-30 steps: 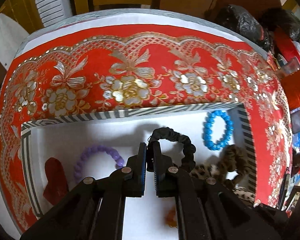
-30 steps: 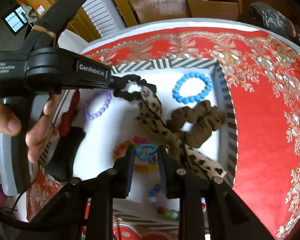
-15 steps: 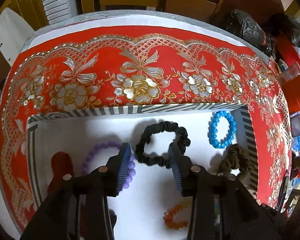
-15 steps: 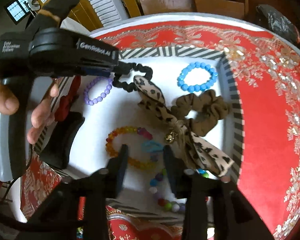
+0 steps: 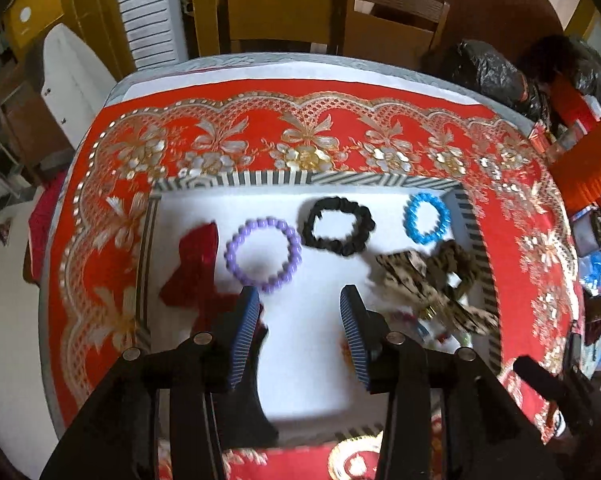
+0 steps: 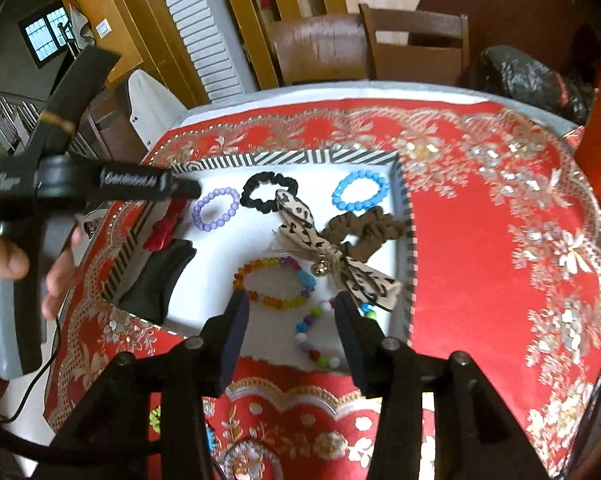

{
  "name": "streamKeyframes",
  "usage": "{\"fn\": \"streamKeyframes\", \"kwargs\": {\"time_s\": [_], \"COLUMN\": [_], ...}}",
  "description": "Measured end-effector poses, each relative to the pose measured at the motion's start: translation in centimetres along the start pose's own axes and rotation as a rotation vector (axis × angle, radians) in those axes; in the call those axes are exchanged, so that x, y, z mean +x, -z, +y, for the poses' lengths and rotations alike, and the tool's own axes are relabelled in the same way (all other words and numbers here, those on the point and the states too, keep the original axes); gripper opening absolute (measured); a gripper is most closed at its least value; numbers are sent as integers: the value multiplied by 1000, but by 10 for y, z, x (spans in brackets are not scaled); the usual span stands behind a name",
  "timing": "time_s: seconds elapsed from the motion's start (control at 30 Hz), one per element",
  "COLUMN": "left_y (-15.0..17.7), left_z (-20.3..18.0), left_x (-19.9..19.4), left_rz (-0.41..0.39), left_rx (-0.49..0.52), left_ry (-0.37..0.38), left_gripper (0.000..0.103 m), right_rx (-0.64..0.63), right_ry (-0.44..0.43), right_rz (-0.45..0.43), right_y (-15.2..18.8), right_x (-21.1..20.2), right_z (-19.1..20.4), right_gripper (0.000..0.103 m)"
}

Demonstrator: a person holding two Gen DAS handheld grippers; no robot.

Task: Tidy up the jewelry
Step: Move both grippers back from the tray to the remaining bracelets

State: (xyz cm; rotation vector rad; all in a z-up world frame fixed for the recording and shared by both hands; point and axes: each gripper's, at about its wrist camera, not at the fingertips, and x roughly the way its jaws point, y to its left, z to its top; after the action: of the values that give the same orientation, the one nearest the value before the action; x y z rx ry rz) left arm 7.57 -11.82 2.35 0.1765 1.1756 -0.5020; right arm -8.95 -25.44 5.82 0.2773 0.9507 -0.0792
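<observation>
Now we are holding both grippers angled down over the striped tray (image 6: 292, 157): left gripper (image 5: 298, 312) spread and empty, right gripper (image 6: 290, 312) opening above the multicolour bracelet (image 6: 274, 282), lying mid-frame, with nothing pinched.

L gripper (image 5: 296, 336) open; R gripper (image 6: 291, 326) opening, empty

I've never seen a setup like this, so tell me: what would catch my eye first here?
Probably the red and gold tablecloth, and on it a white tray with a striped rim holding hair ties and bracelets. A blue bead bracelet lies in the far right corner, a leopard-print bow sprawls mid-tray, and a rainbow bead bracelet sits nearer the camera.
</observation>
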Motion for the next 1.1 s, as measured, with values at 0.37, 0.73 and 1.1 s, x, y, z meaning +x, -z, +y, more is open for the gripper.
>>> {"fn": "streamKeyframes", "kwargs": {"time_s": [0.37, 0.73, 1.1], "left_y": [72, 120, 151], "left_z": [-2, 7, 20], "left_x": [-33, -48, -50], "left_rz": [-20, -23, 0], "left_rx": [14, 9, 10], "left_ry": [-50, -71, -59], "left_gripper": [26, 26, 26], "right_rx": [-2, 5, 0], "right_ry": [5, 2, 59], "right_rz": [-36, -35, 0], "right_y": [20, 48, 94], "right_x": [-39, -55, -75], "right_z": [9, 25, 13], "right_gripper": [52, 54, 55]}}
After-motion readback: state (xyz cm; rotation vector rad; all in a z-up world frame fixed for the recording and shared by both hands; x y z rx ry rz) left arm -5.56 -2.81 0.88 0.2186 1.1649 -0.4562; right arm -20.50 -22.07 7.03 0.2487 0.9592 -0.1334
